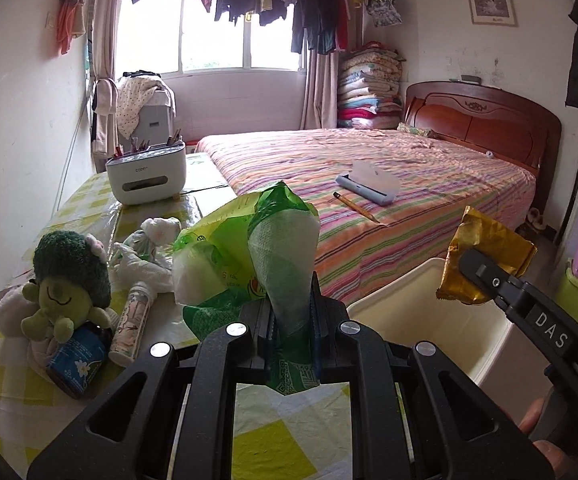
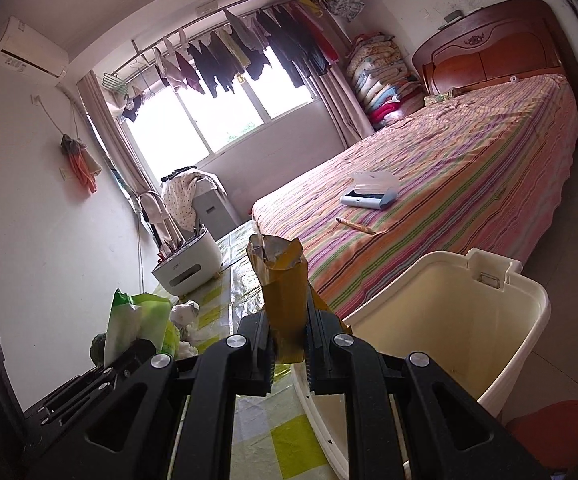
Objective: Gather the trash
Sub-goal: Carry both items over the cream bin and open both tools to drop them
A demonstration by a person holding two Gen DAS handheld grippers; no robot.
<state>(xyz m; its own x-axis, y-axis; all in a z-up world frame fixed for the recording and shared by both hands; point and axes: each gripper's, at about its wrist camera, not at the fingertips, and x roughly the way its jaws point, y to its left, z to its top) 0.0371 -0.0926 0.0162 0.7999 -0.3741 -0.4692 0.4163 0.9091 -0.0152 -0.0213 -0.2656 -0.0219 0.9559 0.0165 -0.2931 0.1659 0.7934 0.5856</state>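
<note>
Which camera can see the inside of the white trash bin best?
The right wrist view. There the white trash bin shows its whole open mouth, inner walls and rim, just past the right gripper holding the gold wrapper. The left wrist view shows only part of the white trash bin, partly hidden by gripper parts.

1. The plush toy point(image 1: 65, 280) sits at the table's point(image 1: 265, 440) left edge, with the tube point(image 1: 131, 326) just right of it.
2. The tissue box point(image 1: 147, 176) stands near the table's far edge.
3. The bin point(image 1: 429, 316) stands off the table's right edge, before the bed point(image 1: 409, 168).
</note>
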